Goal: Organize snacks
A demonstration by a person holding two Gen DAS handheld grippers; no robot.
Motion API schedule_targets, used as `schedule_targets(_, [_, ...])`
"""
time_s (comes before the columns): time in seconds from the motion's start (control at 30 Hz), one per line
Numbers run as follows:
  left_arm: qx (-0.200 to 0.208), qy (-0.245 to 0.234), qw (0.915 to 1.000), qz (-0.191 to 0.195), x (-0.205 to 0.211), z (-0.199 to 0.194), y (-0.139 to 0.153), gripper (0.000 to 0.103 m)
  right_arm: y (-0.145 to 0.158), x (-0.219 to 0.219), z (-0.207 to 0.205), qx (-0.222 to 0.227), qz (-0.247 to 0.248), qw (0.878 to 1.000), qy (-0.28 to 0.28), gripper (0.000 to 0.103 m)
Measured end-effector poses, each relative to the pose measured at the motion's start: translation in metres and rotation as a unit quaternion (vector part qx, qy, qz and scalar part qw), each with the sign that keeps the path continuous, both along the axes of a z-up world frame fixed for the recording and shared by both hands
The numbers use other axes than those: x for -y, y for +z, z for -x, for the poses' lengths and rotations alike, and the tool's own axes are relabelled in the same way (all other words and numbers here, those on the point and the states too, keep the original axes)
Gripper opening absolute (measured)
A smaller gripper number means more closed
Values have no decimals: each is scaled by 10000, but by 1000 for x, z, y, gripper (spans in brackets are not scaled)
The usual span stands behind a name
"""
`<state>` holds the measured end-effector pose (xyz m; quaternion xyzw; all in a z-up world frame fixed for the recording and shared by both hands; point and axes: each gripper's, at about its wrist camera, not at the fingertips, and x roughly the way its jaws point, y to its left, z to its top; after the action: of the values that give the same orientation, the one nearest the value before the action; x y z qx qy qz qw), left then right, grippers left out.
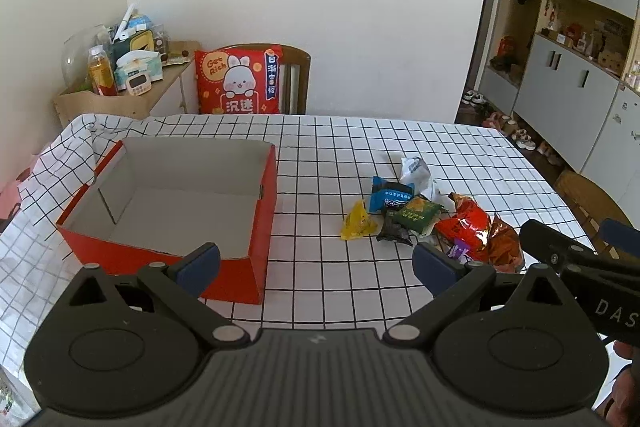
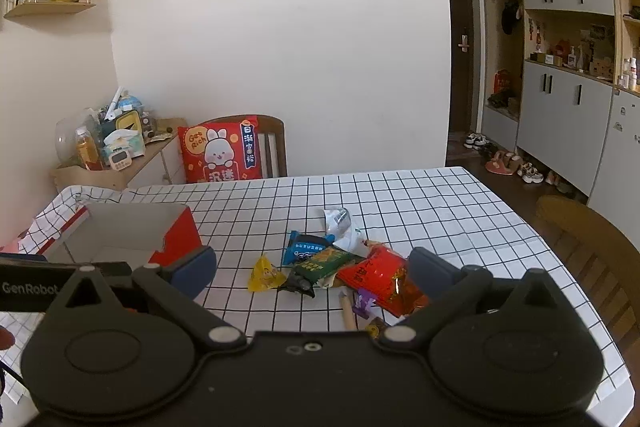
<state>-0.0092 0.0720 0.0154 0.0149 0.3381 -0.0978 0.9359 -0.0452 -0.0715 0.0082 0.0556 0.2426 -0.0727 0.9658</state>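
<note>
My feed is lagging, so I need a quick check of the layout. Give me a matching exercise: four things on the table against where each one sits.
Things:
1. red box
2. yellow packet
3. silver packet
4. big red bag

Places:
A. farthest snack in the pile
B. left side of the table, open and holding nothing
C. right end of the pile
D. pile edge nearest the box

Pairs: 1-B, 2-D, 3-A, 4-C

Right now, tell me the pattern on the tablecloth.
The tablecloth is white with a thin black grid of squares, clearest in the left wrist view.
</note>
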Motion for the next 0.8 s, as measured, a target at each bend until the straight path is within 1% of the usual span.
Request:
schedule_targets(0.3, [50, -66, 10000, 45, 4, -4, 2, 103, 1, 4, 0, -26, -5, 10000, -16, 103])
schedule_targets(0.57, [126, -147, 9998, -3, 20, -4, 3, 103, 3, 16, 1, 34, -6, 10000, 53, 102])
schedule_targets(0.8, [122, -98, 9999, -30, 34, -6, 4, 103, 3, 28, -1, 83, -32, 9999, 130, 101])
